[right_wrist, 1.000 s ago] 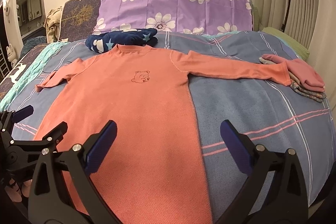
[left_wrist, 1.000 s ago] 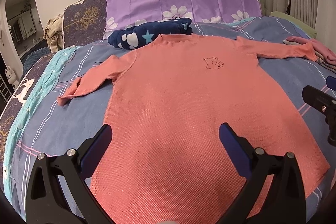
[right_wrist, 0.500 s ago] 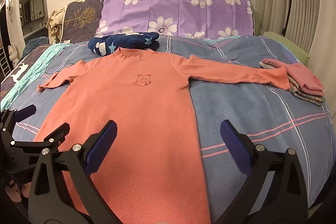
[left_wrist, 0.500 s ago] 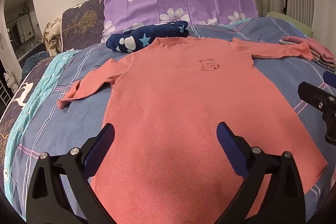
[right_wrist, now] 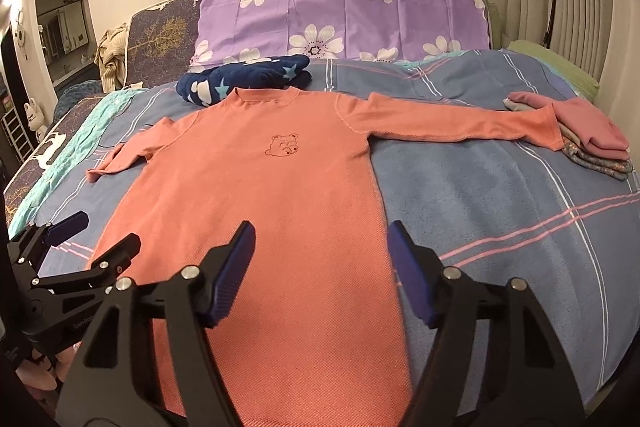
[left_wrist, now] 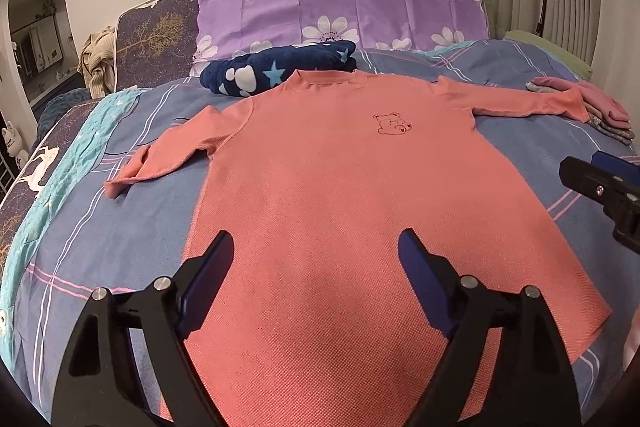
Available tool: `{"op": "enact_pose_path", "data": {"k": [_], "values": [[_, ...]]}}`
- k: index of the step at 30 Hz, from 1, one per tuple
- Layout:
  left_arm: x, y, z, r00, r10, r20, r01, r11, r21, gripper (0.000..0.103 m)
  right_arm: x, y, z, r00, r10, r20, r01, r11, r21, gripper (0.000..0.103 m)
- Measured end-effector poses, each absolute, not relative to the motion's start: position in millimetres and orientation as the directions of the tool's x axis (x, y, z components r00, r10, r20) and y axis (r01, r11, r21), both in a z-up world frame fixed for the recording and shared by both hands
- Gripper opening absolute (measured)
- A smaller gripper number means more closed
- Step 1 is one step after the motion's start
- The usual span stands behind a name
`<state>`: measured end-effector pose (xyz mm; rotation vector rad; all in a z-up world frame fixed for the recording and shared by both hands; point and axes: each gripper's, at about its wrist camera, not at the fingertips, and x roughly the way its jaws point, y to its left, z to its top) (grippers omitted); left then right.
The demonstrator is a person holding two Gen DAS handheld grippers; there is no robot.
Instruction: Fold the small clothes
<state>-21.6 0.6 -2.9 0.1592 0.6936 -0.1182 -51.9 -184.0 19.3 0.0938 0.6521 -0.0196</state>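
Observation:
A salmon long-sleeved shirt (left_wrist: 340, 187) with a small bear print lies flat, front up, on the bed, collar at the far end, both sleeves spread out; it also shows in the right wrist view (right_wrist: 288, 195). My left gripper (left_wrist: 316, 263) is open and empty, hovering above the shirt's lower part. My right gripper (right_wrist: 320, 251) is open and empty above the shirt's lower right side edge. Each gripper shows at the edge of the other's view: the right one (left_wrist: 600, 183), the left one (right_wrist: 92, 239).
A blue striped bedspread (right_wrist: 500, 195) covers the bed. A navy star-print blanket (left_wrist: 280, 73) lies just beyond the collar, with a purple flowered pillow (left_wrist: 344, 3) behind it. A stack of folded pink clothes (right_wrist: 592, 131) sits by the right sleeve's cuff.
Both grippers have drawn back and risen slightly, so the shirt sits a little farther away. The right gripper's jaws have narrowed somewhat. The shirt has not moved.

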Motion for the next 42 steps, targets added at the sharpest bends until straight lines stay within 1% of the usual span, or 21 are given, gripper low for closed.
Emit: {"op": "enact_pose_path", "data": {"k": [3, 6, 14, 16, 17, 20, 22, 27, 29, 32, 35, 36, 37, 39, 42], "values": [[-22.0, 0.4, -2.7, 0.764, -0.058, -0.643, 0.162, 0.981, 0.105, 0.084, -53.9, -182.1, 21.3, 0.799, 0.008, -0.601, 0.045, 0.996, 0.072, 0.070], [-25.4, -0.5, -1.8, 0.767, -0.068, -0.638, 0.174, 0.979, 0.106, 0.080, -55.6, -182.5, 23.0, 0.802, 0.004, -0.598, 0.047, 0.996, 0.069, 0.070], [-26.8, -0.9, -1.9, 0.757, -0.086, -0.647, 0.193, 0.977, 0.096, 0.080, -56.5, -176.9, 25.0, 0.810, 0.013, -0.586, 0.022, 0.998, 0.052, 0.070], [-25.0, 2.0, -2.9, 0.751, -0.102, -0.653, 0.192, 0.979, 0.068, 0.079, -56.1, -175.3, 25.7, 0.814, 0.013, -0.581, 0.019, 0.999, 0.049, 0.067], [-24.0, 3.1, -3.5, 0.749, -0.105, -0.655, 0.191, 0.980, 0.062, 0.078, -55.9, -175.7, 25.9, 0.816, 0.011, -0.578, 0.022, 0.999, 0.050, 0.064], [-21.6, 3.2, -5.4, 0.752, -0.082, -0.653, 0.184, 0.979, 0.089, 0.075, -53.6, -177.7, 26.1, 0.818, 0.024, -0.574, 0.021, 0.997, 0.071, 0.058], [-19.3, 4.3, -6.3, 0.753, -0.071, -0.654, 0.179, 0.979, 0.099, 0.075, -50.7, -177.9, 24.9, 0.814, 0.027, -0.580, 0.019, 0.997, 0.073, 0.057], [-6.3, 20.1, -6.4, 0.748, -0.083, -0.659, 0.163, 0.985, 0.061, 0.074, -44.7, -176.4, 21.3, 0.806, 0.030, -0.591, 0.011, 0.998, 0.065, 0.057], [2.2, 33.7, -4.2, 0.760, -0.062, -0.647, 0.135, 0.989, 0.063, 0.074, -40.3, -176.2, 19.4, 0.799, 0.029, -0.601, 0.007, 0.998, 0.057, 0.060], [26.0, 70.0, -1.9, 0.773, 0.052, -0.632, 0.021, 0.994, 0.108, 0.074, -33.1, -176.9, 15.4, 0.790, 0.019, -0.613, 0.005, 0.999, 0.036, 0.063], [64.8, 124.2, -4.4, 0.733, 0.165, -0.660, -0.120, 0.986, 0.114, 0.073, -25.4, -178.3, 9.1, 0.778, 0.005, -0.628, 0.012, 1.000, 0.023, 0.066], [81.2, 147.0, -5.2, 0.713, 0.190, -0.675, -0.166, 0.981, 0.101, 0.070, -22.3, -178.5, 6.8, 0.772, 0.003, -0.635, 0.014, 1.000, 0.022, 0.066], [95.7, 165.5, -6.0, 0.697, 0.205, -0.687, -0.202, 0.976, 0.087, 0.067, -18.0, -179.1, 3.8, 0.765, 0.000, -0.644, 0.016, 1.000, 0.019, 0.067], [125.9, 195.6, -8.0, 0.669, 0.228, -0.708, -0.246, 0.966, 0.078, 0.066, -9.0, -179.3, -1.5, 0.752, -0.010, -0.659, 0.022, 1.000, 0.010, 0.067], [170.2, 221.7, -15.3, 0.638, 0.250, -0.729, -0.261, 0.960, 0.101, 0.065, 2.8, -180.2, -7.6, 0.737, -0.014, -0.675, 0.030, 0.999, 0.012, 0.068]]}}
